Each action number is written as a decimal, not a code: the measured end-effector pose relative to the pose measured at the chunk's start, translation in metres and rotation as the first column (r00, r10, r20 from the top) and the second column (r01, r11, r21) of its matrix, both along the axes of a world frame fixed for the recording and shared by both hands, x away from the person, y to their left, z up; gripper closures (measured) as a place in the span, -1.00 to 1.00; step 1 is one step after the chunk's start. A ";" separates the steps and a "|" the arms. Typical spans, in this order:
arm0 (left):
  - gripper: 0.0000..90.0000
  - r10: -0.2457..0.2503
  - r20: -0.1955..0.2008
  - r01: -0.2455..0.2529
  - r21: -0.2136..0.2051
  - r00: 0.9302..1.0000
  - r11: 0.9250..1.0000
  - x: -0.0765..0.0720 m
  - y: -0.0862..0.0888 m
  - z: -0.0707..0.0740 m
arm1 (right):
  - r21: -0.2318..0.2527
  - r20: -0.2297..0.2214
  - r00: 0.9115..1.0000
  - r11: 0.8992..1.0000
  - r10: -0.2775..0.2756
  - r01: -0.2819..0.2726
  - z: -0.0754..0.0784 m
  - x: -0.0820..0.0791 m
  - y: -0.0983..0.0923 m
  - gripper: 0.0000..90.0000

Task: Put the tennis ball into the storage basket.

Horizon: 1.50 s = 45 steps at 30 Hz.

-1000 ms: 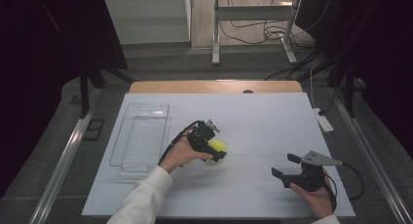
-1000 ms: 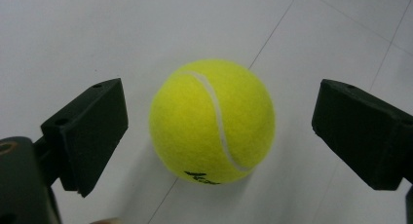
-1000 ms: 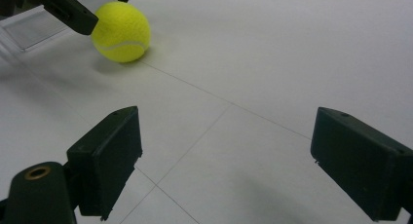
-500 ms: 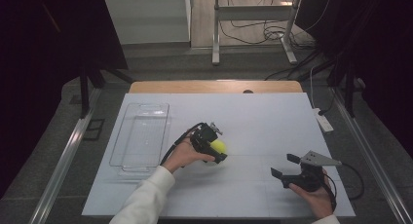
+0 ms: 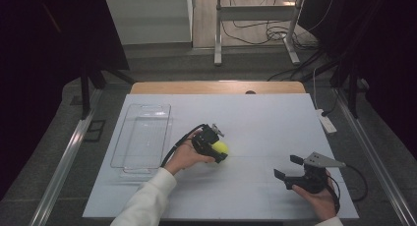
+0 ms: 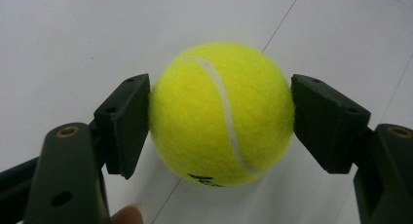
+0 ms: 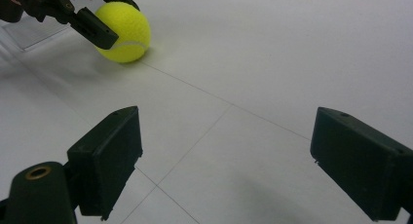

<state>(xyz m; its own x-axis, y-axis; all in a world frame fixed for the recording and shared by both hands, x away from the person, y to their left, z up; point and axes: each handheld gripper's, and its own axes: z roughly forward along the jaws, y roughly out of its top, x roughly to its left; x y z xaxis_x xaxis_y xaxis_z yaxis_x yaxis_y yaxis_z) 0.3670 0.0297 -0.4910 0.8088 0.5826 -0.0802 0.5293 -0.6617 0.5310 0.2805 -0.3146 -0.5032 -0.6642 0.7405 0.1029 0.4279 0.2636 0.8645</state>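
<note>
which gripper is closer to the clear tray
Left. The left gripper, shut on the tennis ball, sits just right of the clear tray. The right gripper stands open near the table's right end, much farther away.

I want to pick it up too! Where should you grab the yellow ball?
Squeeze the tennis ball across its widest middle, one pad on each side, coming from above. It is round and rolls, so the left tongs pinch it right there.
</note>
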 end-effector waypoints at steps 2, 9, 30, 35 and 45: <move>-0.40 0.000 0.000 0.000 0.000 1.000 1.000 0.000 0.000 0.000 | 0.003 0.001 1.000 1.000 0.000 0.000 0.000 0.000 0.000 -0.74; -0.40 0.001 0.004 0.000 -0.021 1.000 1.000 -0.001 0.004 0.006 | 0.005 0.003 1.000 1.000 -0.003 0.003 0.000 0.000 0.000 -0.74; -0.40 -0.002 0.035 0.004 -0.061 0.999 0.998 -0.012 0.013 0.023 | 0.004 0.002 1.000 1.000 -0.006 0.006 0.000 0.000 -0.001 -0.74; -0.40 -0.001 0.042 0.004 -0.071 0.999 0.997 -0.015 0.016 0.028 | 0.008 0.001 1.000 1.000 -0.009 0.009 0.000 0.000 -0.001 -0.74; -0.40 0.016 0.057 -0.010 -0.097 0.998 0.995 -0.016 0.023 0.034 | 0.006 -0.001 1.000 1.000 -0.009 0.009 -0.001 0.001 -0.001 -0.74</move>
<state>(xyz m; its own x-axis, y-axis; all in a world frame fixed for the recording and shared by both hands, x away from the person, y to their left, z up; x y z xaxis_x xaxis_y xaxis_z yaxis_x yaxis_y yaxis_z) 0.3508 0.0530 -0.4573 0.8060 0.5850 -0.0898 0.5042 -0.5991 0.6220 0.2812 -0.3156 -0.5037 -0.6573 0.7458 0.1082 0.4313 0.2546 0.8655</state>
